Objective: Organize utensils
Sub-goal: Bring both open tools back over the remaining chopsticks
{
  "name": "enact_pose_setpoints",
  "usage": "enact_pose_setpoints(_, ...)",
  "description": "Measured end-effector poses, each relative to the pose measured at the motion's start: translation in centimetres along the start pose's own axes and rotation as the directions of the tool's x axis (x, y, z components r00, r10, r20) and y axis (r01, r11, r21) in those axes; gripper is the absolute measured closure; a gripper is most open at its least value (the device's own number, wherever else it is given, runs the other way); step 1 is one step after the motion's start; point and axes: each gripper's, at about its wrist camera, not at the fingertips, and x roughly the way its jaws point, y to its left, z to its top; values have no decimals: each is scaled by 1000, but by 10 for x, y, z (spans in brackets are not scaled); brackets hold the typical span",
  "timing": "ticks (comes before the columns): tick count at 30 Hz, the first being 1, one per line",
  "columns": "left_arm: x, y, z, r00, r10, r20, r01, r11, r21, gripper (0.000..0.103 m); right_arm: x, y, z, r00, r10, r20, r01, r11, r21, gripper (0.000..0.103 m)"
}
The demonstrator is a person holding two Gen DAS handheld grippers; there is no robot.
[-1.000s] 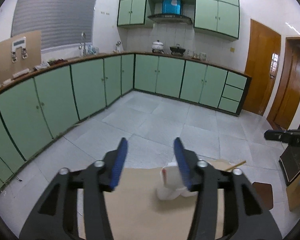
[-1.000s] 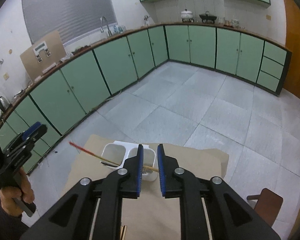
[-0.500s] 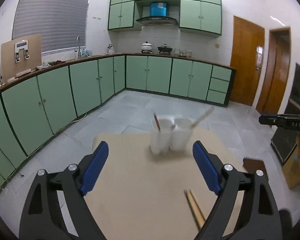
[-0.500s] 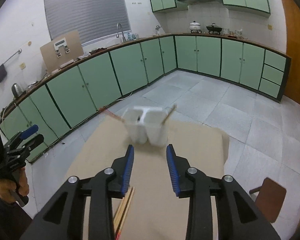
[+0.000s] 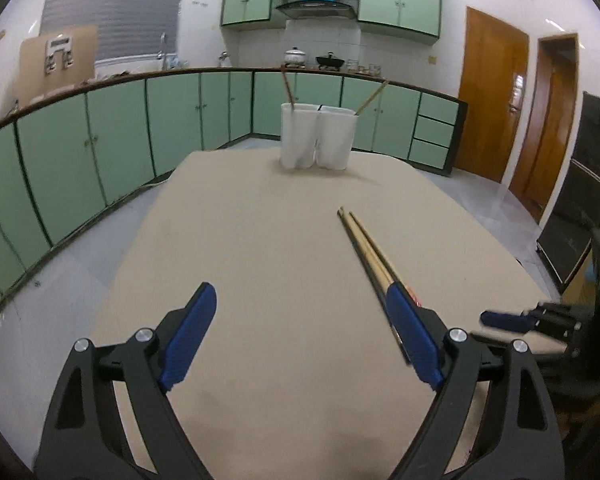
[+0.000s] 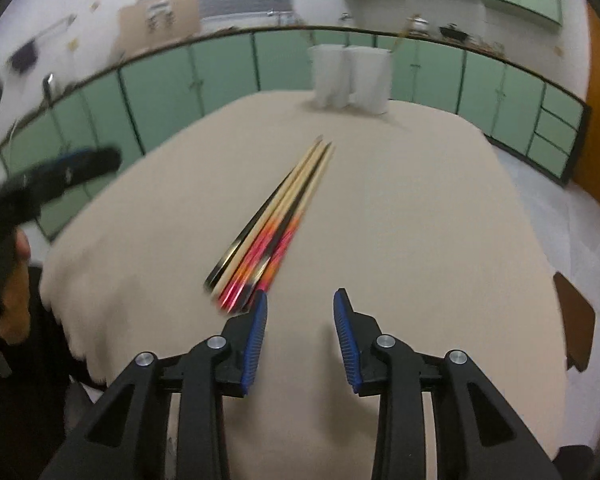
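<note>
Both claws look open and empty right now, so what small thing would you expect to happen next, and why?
Probably the right gripper shifts slightly left and lowers onto the near ends of the chopsticks. Its jaws are open, and the bundle lies flat on the table just ahead of its left finger. The white holder at the far edge already has two sticks standing in it.

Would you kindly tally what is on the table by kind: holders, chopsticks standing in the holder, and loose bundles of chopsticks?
White holder: 1
Chopsticks standing in it: 2
Loose bundle of chopsticks lying on the table: 1 (sticks too blurred to count)
Total: 4
</note>
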Motion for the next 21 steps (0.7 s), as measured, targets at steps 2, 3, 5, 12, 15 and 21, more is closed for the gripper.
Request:
enact_pose_setpoints(2, -3, 1, -4, 1000, 6, 2, -6, 1000, -17, 19, 5, 7, -2, 1000, 2, -7, -2, 1000, -14, 69)
enact_pose_setpoints(3, -4, 4, -7, 1000, 7, 0, -7, 999, -32, 19, 9, 10, -3, 1000, 1, -11, -1, 1000, -23, 69)
enact_pose_setpoints(5, -4, 5, -8, 1000, 8, -6, -8, 999, -46, 19, 13, 11, -2, 1000, 5, -11, -5, 1000, -30, 68)
enact_pose_setpoints(12, 5, -3, -18, 999, -8, -46, 7, 1000, -19, 19, 14, -12, -2, 999, -37, 4, 37, 999, 22, 67)
enact_pose_setpoints(15, 13, -15, -27, 997, -25, -76, 27, 999, 26, 19, 12, -29, -3, 999, -43, -2, 43, 997, 67, 67)
enact_pose_setpoints(21, 37, -39, -43, 989, -31, -143, 47, 993, 112, 19, 9, -31, -3, 1000, -24, 2, 24, 999, 48, 66)
